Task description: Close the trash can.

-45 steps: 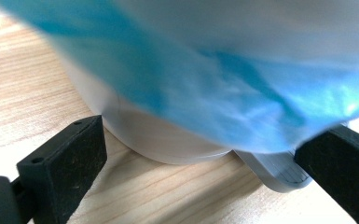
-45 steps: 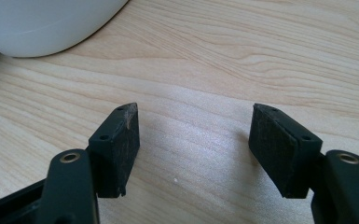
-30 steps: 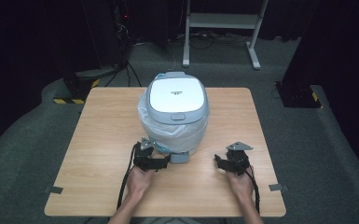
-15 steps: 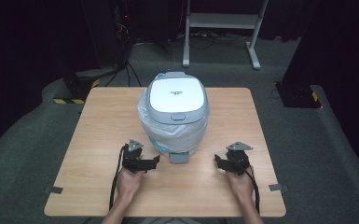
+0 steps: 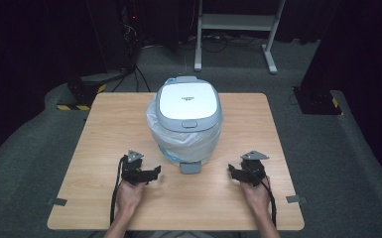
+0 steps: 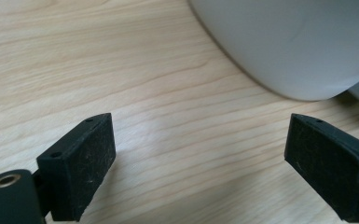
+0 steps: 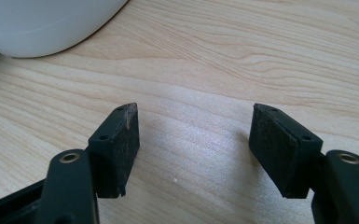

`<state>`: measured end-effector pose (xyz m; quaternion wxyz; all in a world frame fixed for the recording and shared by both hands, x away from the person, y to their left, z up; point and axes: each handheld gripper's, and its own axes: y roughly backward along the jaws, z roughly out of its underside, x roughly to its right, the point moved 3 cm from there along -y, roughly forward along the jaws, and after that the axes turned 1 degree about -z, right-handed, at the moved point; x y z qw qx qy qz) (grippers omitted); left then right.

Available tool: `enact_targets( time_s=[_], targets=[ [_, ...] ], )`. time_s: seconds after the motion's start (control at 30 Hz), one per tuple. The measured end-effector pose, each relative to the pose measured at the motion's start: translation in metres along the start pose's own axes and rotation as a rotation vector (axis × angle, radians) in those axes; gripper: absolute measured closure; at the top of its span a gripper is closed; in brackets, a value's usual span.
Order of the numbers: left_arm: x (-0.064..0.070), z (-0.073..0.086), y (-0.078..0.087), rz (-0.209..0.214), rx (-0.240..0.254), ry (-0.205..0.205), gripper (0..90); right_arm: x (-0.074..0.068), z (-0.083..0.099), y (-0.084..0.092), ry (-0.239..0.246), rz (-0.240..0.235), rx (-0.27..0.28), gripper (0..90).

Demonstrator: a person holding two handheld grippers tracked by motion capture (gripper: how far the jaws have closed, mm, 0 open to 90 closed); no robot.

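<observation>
The high view looks forward and down on the whole bench (image 5: 104,129) from above the person's side. Each tool's camera sits low and close over the wood, both catching the white bin's (image 6: 289,42) base.

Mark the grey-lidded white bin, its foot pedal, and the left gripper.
Grey-lidded white bin (image 5: 187,100), high view, centre of lid.
Grey foot pedal (image 5: 190,167), high view, pedal top.
Left gripper (image 5: 155,172), high view, between fingertips.

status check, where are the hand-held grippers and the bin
Left hand-held gripper open, jaws just closing, nothing between. Right hand-held gripper open, empty. Lidded bin upright, lid shut, between them, untouched. Table near it unobstructed.
</observation>
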<state>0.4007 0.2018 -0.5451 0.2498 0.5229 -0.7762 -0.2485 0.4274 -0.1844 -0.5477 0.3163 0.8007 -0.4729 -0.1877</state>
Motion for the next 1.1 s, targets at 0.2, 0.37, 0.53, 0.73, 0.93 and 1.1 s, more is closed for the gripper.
enact_targets(
  time_s=[0.2, 0.37, 0.53, 0.73, 0.93, 1.1],
  targets=[
    [-0.007, 0.002, 0.001, -0.022, -0.007, -0.001, 9.3, 0.0, 0.0, 0.0, 0.0, 0.0, 0.0, 33.6],
    [-0.01, 0.003, 0.0, -0.042, -0.018, -0.014, 9.7, 0.0, 0.0, 0.0, 0.0, 0.0, 0.0, 33.5],
    [-0.012, 0.003, -0.001, -0.055, -0.013, -0.017, 9.9, 0.0, 0.0, 0.0, 0.0, 0.0, 0.0, 33.5],
    [-0.008, 0.003, -0.004, -0.098, -0.031, -0.064, 9.9, 0.0, 0.0, 0.0, -0.001, 0.0, 0.0, 33.5],
    [-0.007, 0.003, -0.005, -0.114, -0.05, -0.098, 9.4, 0.0, 0.0, 0.0, -0.001, 0.0, 0.0, 33.5],
    [-0.006, 0.003, -0.005, -0.114, -0.045, -0.09, 9.2, 0.0, 0.0, 0.0, 0.0, 0.0, 0.0, 33.5]
  ],
)
